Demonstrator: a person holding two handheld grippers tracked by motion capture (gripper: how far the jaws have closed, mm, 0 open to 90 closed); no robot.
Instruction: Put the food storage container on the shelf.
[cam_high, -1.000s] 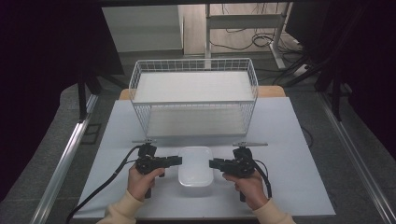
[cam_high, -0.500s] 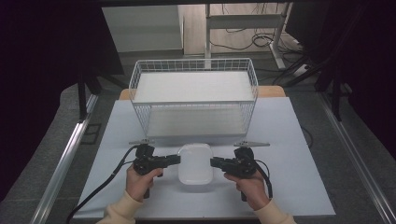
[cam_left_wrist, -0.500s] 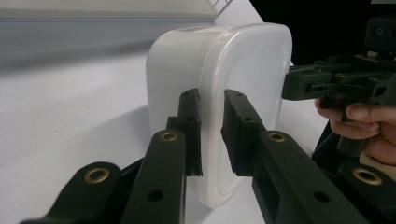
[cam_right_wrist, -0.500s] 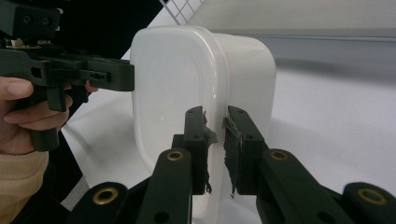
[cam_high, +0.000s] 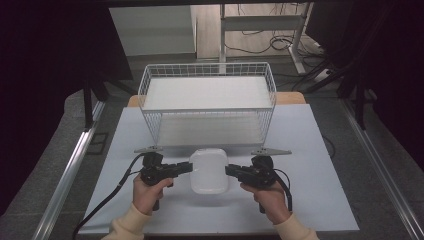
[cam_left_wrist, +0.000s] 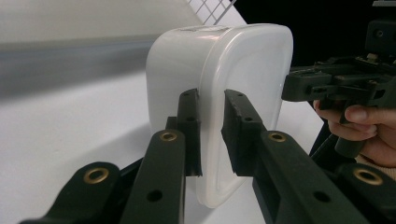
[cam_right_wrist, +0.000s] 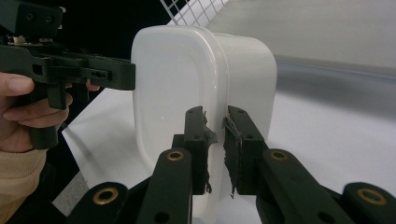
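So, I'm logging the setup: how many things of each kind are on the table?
White lidded container: 1
White wire basket: 1
Hand-held tool: 2, left and right, both clamped on the container's rim
Total: 4

White rounded-rectangular plastic container (cam_high: 209, 170), lid fitted, lid side up, positioned above the bench (cam_high: 320, 150) just before the wire basket (cam_high: 207, 102).

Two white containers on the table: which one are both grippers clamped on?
The small lidded plastic box nearest the person: the left gripper and right gripper each pinch its rim from opposite sides. The wire basket behind it is larger, open-topped and untouched.
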